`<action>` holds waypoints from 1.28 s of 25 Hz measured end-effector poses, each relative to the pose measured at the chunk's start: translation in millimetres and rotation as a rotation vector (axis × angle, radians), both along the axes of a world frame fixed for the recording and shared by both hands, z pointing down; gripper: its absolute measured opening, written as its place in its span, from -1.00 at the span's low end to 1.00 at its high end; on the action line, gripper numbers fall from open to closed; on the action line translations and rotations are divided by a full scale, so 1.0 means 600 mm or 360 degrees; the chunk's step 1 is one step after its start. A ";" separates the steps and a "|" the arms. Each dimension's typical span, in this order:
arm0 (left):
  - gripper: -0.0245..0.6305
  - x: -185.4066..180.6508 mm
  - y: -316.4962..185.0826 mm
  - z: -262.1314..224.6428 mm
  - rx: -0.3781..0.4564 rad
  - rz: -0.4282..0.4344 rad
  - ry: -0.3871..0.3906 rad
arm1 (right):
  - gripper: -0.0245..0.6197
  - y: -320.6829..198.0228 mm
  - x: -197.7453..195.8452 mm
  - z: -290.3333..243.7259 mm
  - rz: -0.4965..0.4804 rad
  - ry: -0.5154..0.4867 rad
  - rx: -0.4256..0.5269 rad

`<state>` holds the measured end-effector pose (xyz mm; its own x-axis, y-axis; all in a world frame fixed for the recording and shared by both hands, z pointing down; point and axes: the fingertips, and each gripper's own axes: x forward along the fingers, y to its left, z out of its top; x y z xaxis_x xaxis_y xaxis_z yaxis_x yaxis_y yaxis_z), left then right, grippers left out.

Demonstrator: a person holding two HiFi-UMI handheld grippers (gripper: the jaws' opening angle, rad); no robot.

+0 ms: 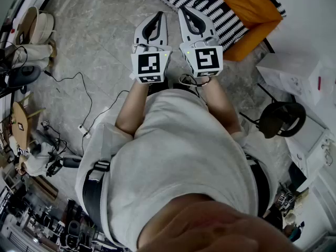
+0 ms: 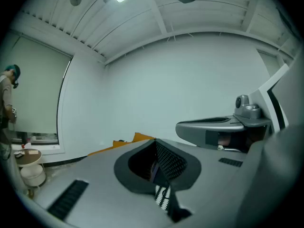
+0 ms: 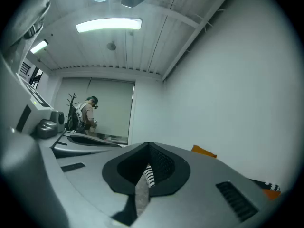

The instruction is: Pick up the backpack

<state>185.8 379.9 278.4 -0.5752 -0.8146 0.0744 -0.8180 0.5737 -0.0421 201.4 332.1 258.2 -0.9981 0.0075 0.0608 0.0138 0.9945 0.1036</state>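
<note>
Both grippers are held side by side in front of the person's chest, pointing level over the grey floor. My left gripper [image 1: 158, 14] has its jaws pressed together with nothing between them, and the left gripper view [image 2: 156, 145] shows the same. My right gripper [image 1: 185, 9] is likewise shut and empty [image 3: 149, 150]. Just ahead lies an orange fabric item [image 1: 248, 12] on a black-and-white striped cloth [image 1: 220, 9]. I cannot tell whether that item is the backpack. Its orange edge peeks over the jaws [image 2: 138, 137] [image 3: 204, 151].
A black round stool [image 1: 283, 117] and white boxes [image 1: 294, 72] stand at the right. Cables [image 1: 79, 88] trail across the floor at the left, near baskets [image 1: 35, 26] and clutter. A person [image 3: 87, 113] stands far off by a window.
</note>
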 end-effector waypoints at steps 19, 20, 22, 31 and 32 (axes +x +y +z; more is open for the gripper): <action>-0.89 -0.157 0.072 0.051 -0.0002 0.0014 0.0121 | -0.80 0.083 -0.152 0.034 0.0001 0.0030 0.0010; -0.89 -0.169 0.072 0.054 -0.0008 0.0028 0.0124 | -0.80 0.085 -0.163 0.031 0.0012 0.0023 0.0015; -0.89 -0.198 0.076 0.060 -0.0014 0.0045 0.0145 | -0.80 0.090 -0.183 0.023 0.0036 0.0005 0.0026; -0.89 -0.250 0.050 0.091 -0.0073 0.0179 0.0179 | -0.80 0.047 -0.218 0.050 0.0209 0.0077 0.0059; -0.89 -0.256 0.047 0.094 -0.0088 0.0189 0.0178 | -0.80 0.042 -0.221 0.049 0.0224 0.0083 0.0088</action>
